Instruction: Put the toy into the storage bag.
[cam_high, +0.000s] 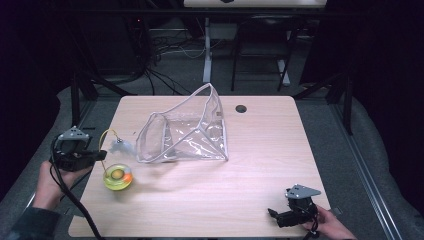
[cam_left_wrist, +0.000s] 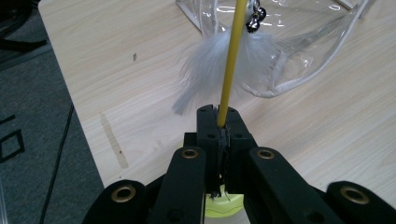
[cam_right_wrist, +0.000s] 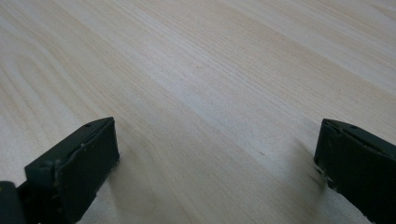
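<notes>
Left claw (cam_left_wrist: 218, 122) tight on yellow wand (cam_left_wrist: 232, 60) beside clear pouch (cam_high: 192, 131)

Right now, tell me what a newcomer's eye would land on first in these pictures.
The clear plastic bag standing open at the middle of the table draws the eye first. Next comes the left gripper, shut on a thin yellow wand with a white feather and small bells, above a yellow-green round toy at the table's left.
</notes>
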